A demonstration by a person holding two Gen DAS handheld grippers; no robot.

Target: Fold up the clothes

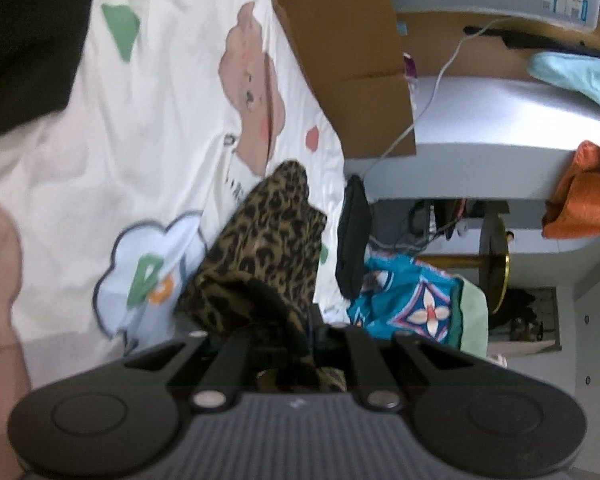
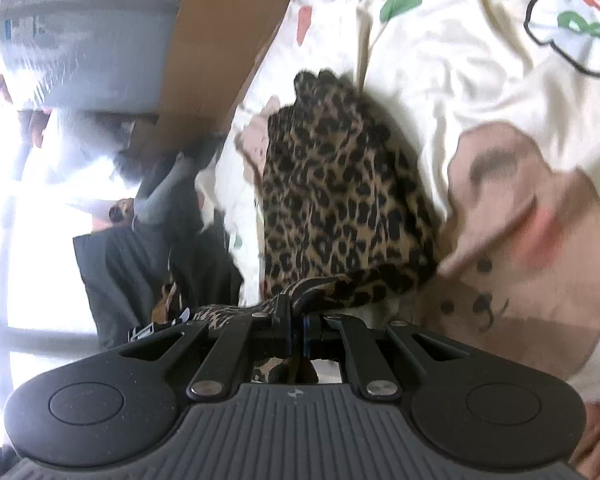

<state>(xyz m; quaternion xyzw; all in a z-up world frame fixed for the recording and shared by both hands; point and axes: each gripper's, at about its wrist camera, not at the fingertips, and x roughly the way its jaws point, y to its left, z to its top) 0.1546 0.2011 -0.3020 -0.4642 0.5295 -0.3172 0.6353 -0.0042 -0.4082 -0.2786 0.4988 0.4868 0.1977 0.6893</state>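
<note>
Each wrist camera looks forward along its own gripper, at close range. Both views share the leopard-print garment [image 1: 268,236] [image 2: 340,200] and the cartoon-print sheet [image 1: 160,120] [image 2: 460,80].

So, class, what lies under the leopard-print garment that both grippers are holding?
Under the leopard-print garment lies a white bedsheet printed with cartoon bears and clouds. The left gripper and right gripper pinch its edge. Whatever sheet print sits directly beneath the fabric is covered.
</note>
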